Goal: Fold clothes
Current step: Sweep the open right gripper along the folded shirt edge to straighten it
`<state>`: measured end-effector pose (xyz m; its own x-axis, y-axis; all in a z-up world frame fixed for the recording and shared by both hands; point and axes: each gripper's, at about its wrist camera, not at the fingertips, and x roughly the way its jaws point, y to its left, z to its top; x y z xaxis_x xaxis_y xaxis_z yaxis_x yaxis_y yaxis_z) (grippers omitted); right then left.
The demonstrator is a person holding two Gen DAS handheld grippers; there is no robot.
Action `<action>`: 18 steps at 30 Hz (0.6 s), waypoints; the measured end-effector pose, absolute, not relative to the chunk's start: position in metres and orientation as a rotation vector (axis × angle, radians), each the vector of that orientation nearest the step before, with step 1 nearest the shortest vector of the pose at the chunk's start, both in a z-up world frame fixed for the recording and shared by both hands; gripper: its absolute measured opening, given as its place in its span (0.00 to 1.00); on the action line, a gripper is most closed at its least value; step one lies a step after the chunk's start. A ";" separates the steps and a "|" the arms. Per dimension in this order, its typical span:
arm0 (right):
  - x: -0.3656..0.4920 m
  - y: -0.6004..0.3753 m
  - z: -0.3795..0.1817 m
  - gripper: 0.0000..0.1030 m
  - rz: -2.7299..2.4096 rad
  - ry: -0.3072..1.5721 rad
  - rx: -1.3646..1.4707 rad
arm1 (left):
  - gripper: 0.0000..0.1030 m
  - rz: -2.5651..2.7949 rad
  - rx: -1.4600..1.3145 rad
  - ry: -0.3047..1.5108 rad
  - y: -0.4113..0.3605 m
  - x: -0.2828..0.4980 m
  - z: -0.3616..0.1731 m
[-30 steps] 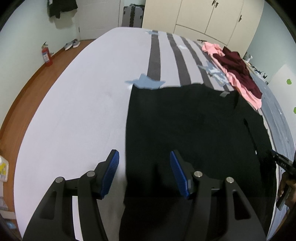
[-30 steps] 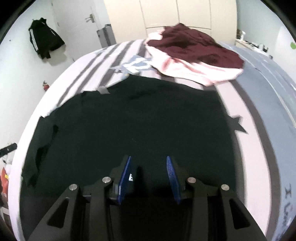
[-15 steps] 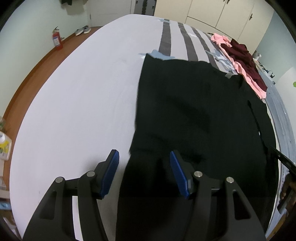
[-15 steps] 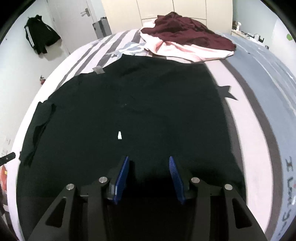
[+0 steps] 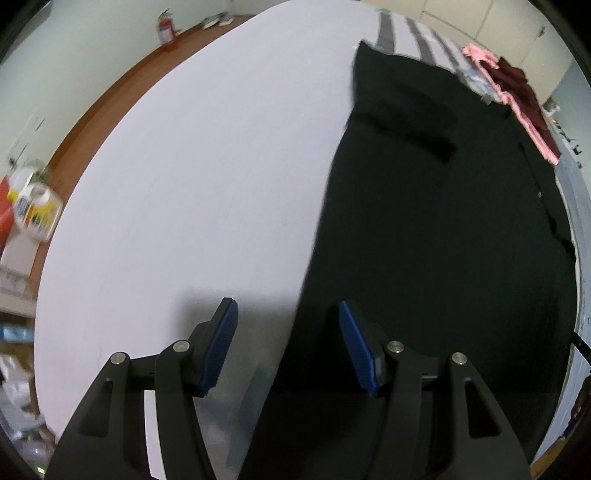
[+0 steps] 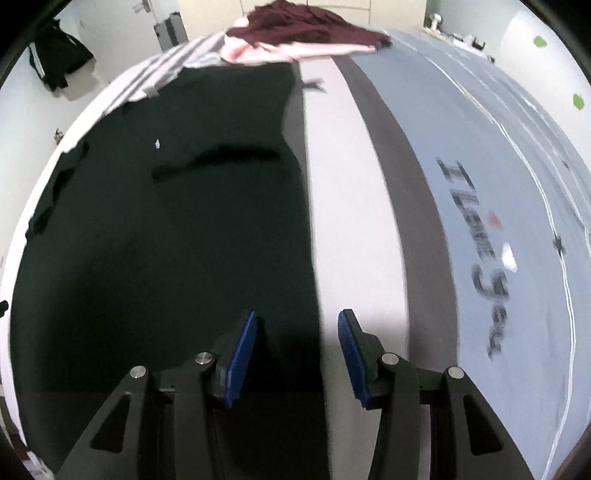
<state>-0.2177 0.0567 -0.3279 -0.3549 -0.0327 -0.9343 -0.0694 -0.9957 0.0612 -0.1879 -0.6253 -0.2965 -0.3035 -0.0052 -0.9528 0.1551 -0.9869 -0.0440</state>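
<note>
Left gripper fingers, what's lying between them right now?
In the left wrist view, the left gripper frames the black garment's side edge and bare pale sheet; nothing else lies there.

A wide bed [image 5: 192,155] fills most of the room, its cover plain white on one side. In the right wrist view the cover carries dark stripes [image 6: 402,192] and a grey-blue panel [image 6: 480,147] with dark lettering toward 3 o'clock. Brown wood floor [image 5: 110,99] runs along the bed at 10 o'clock. A red extinguisher [image 5: 166,31] stands against the pale wall at 11 o'clock, shoes [image 5: 216,20] just beyond it. Cream wardrobe doors [image 5: 498,26] close the far end at 1 o'clock. A black jacket [image 6: 55,61] hangs on the white wall at 10 o'clock, a grey suitcase [image 6: 170,31] near it. Cluttered shelving [image 5: 18,229] sits at 9 o'clock. Lighting is even, indoor.
</note>
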 end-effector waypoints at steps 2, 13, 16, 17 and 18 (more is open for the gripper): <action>-0.201 0.061 -0.331 0.41 2.551 0.138 -1.795 | 0.53 -2.428 1.800 0.174 -0.627 -0.168 -0.298; -0.119 0.054 -0.340 0.43 2.543 0.201 -1.779 | 0.53 -2.497 1.865 0.125 -0.631 -0.107 -0.307; -0.099 0.051 -0.339 0.44 2.531 0.215 -1.750 | 0.53 -2.505 1.875 0.127 -0.635 -0.100 -0.307; -0.094 0.050 -0.338 0.44 2.522 0.226 -1.741 | 0.53 -2.510 1.874 0.136 -0.637 -0.099 -0.305; -0.089 0.050 -0.337 0.44 2.512 0.239 -1.731 | 0.53 -2.523 1.868 0.144 -0.638 -0.099 -0.301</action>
